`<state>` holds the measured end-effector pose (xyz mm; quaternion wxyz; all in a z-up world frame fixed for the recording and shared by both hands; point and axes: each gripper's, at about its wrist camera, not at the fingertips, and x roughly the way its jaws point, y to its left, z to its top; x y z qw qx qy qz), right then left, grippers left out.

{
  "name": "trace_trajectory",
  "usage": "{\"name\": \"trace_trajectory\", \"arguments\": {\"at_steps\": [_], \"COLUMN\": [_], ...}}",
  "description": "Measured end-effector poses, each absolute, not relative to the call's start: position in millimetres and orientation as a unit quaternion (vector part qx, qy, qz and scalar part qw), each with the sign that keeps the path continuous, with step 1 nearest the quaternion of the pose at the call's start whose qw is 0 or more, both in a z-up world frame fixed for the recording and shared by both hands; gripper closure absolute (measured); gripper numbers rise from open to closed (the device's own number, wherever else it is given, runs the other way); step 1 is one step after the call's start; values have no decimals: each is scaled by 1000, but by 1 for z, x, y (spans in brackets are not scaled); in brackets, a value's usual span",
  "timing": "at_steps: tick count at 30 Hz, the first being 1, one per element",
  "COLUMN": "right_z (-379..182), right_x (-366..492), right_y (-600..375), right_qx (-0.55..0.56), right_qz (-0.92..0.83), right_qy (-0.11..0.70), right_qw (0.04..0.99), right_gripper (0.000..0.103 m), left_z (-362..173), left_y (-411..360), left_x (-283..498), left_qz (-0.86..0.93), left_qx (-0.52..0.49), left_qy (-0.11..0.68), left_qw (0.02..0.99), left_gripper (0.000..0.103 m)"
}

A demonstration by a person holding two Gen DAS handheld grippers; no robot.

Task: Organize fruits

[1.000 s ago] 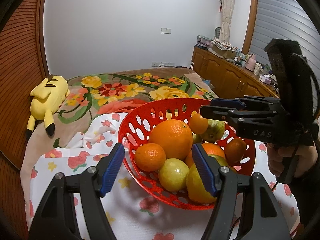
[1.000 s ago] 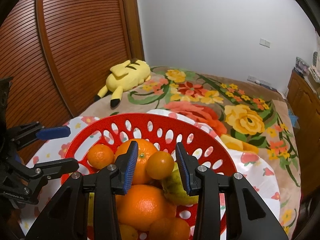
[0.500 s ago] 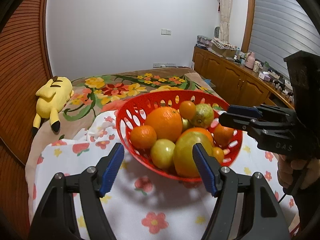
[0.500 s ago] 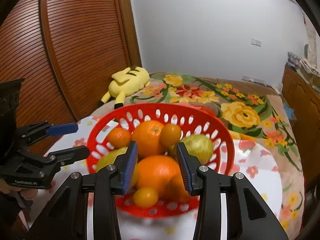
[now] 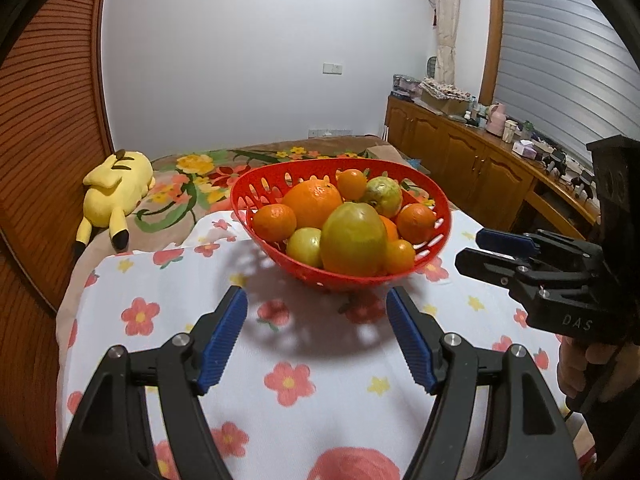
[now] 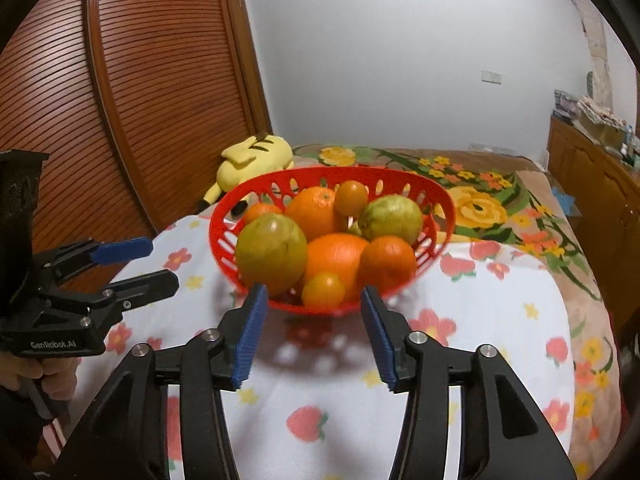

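Observation:
A red perforated basket [image 5: 260,184] [image 6: 440,200] stands on a white flower-print cloth [image 5: 168,280], piled with oranges, mandarins and green-yellow fruits. A small mandarin [image 6: 351,198] [image 5: 351,184] rests on top beside a big orange [image 5: 312,198]. A large green-yellow fruit [image 5: 352,236] lies at the front. My left gripper [image 5: 316,308] [image 6: 132,264] hangs short of the basket, jaws opening, nothing between them. My right gripper [image 6: 313,294] [image 5: 492,248] is also back from the basket, its jaws opening and empty.
A yellow plush toy [image 5: 112,184] lies on the floral blanket [image 6: 480,204] behind the cloth. A ribbed wooden door [image 6: 100,100] runs along the left. A wooden cabinet [image 5: 480,160] with clutter on top lines the right wall.
Both grippers drew back from the basket toward the near edge of the cloth. The right gripper let go of the small mandarin, which stays on the pile, and its jaws widened.

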<state>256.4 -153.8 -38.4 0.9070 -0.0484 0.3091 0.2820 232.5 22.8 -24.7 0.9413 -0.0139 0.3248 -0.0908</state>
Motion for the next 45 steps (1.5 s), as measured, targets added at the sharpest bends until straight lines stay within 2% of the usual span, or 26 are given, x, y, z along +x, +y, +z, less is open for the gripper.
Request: {"name": "trace_trajectory", "arguments": {"at_steps": [3,5,11,13,29,45], "right_z": [-38,-37,-29,-27,-3,4], "right_x": [240,230,201,194,141,114], "right_y": [-157,-158,-164,-167,-177,-183], "right_qx": [-51,-48,-49,-48,-39,-35], "right_qz": [266,257,224,217,207,202], "right_qy": [300,292,263,254,201,174], "right_qw": [915,920,937,941,957,963], "right_gripper": [43,37,19,16,14,14], "left_z": [-22,-20,-13,-12,20,26], "left_y": [20,20,25,24,21,23], "left_x": [220,210,190,186,128,103], "left_qz": [-91,-87,-71,-62,-60,-53], "left_qx": [-8,-9,-15,-8,-18,-23], "left_qy": [315,305,287,286,230,214], "left_qw": [945,948,955,956,971,975], "left_gripper": [26,13,11,11,11,10]}}
